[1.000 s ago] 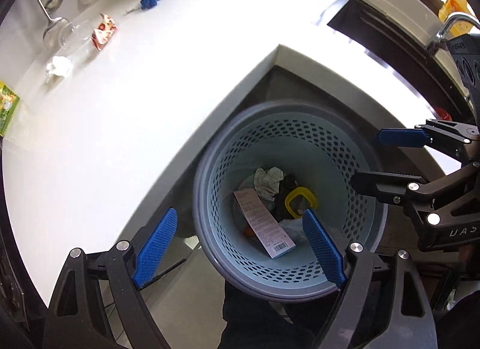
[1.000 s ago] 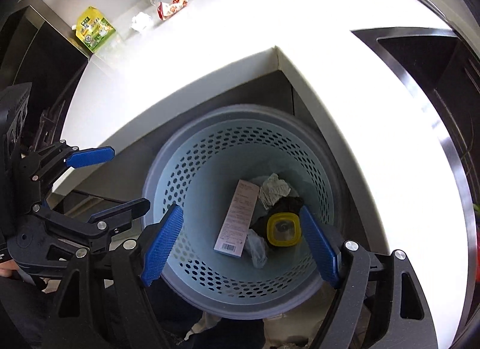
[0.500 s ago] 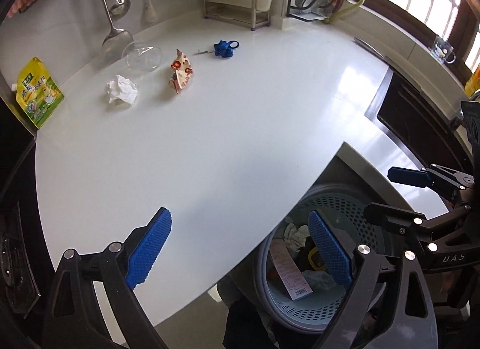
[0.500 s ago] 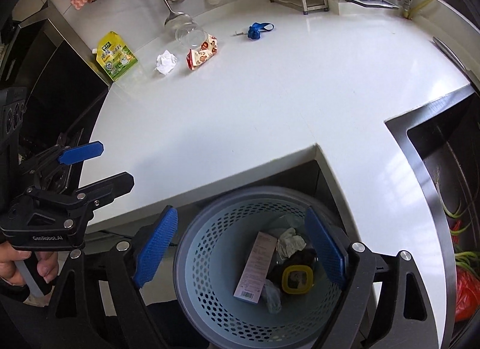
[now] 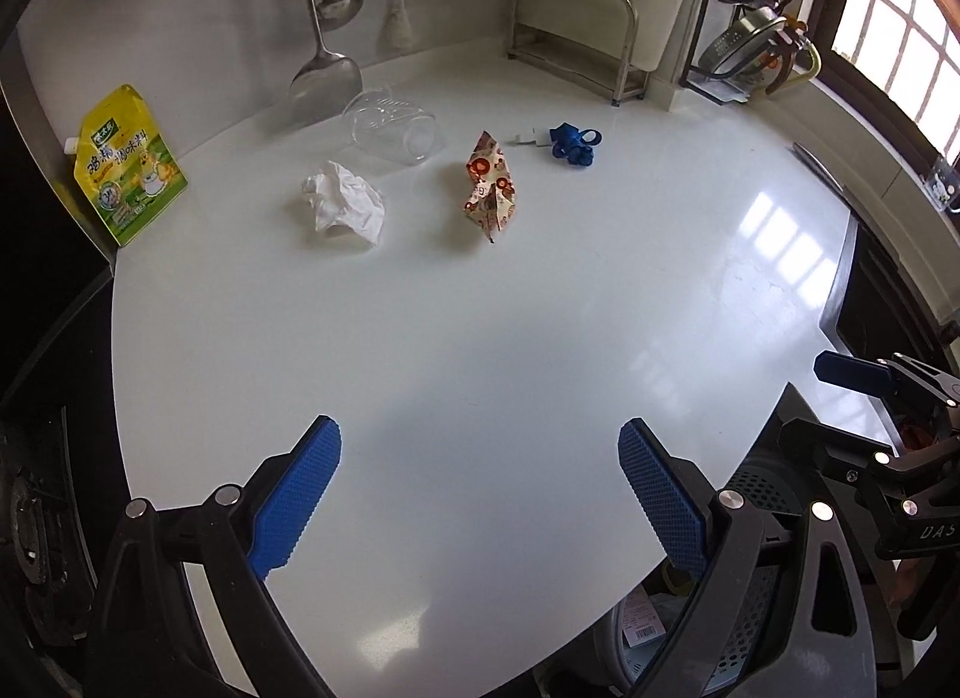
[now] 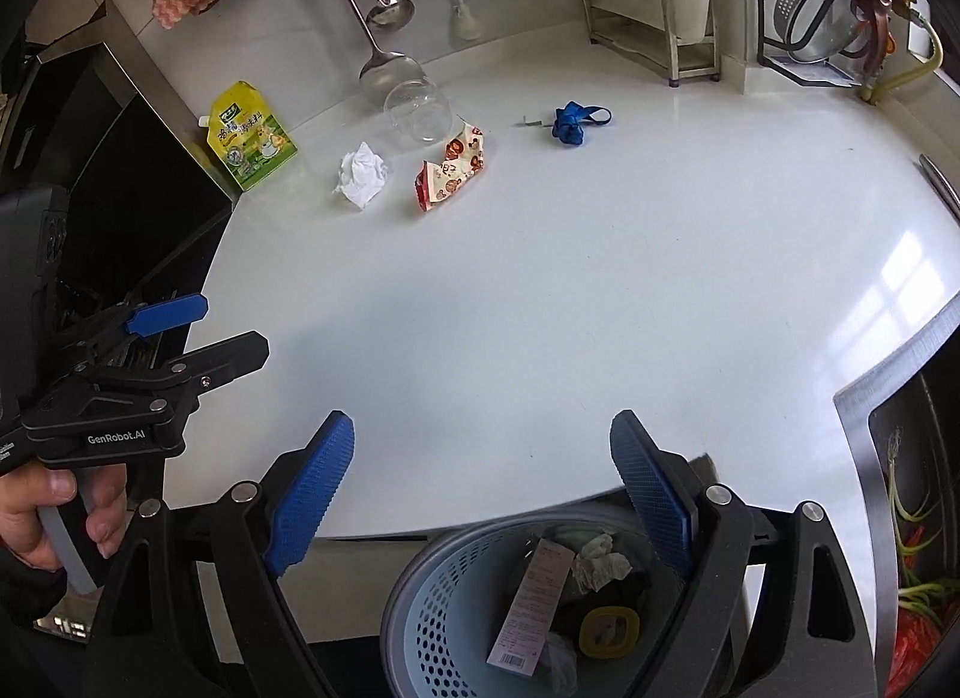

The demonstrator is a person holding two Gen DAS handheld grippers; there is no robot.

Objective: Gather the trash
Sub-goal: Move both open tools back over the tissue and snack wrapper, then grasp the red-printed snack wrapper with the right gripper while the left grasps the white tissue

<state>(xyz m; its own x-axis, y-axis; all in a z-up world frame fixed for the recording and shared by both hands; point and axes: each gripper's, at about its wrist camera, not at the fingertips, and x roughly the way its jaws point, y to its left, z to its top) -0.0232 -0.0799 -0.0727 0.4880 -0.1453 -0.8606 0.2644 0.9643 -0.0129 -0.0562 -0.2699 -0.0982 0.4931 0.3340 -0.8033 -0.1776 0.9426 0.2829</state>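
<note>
On the white counter point(image 5: 480, 338) lie a crumpled white tissue point(image 5: 344, 204) point(image 6: 362, 174) and a red-patterned snack wrapper point(image 5: 489, 186) point(image 6: 450, 167), far from both grippers. The blue perforated bin point(image 6: 432, 596) point(image 5: 744, 638) stands below the counter edge and holds a long printed packet point(image 6: 531, 602), crumpled paper and a yellow-rimmed lid point(image 6: 606, 629). My left gripper point(image 5: 477, 434) point(image 6: 231, 327) is open and empty over the near counter. My right gripper point(image 6: 480, 425) point(image 5: 810, 398) is open and empty above the counter edge and the bin.
A clear glass point(image 5: 393, 125) lies on its side by a yellow pouch point(image 5: 129, 167) and a small blue item point(image 5: 571, 144). Utensils hang on the back wall beside a metal rack point(image 5: 576, 32). A sink point(image 6: 912, 458) is at the right, a stove point(image 5: 36, 518) at the left.
Both grippers rose and swung away from over the bin toward the counter. The bin slid to the bottom of both views, and the tissue and wrapper came nearer the centre.
</note>
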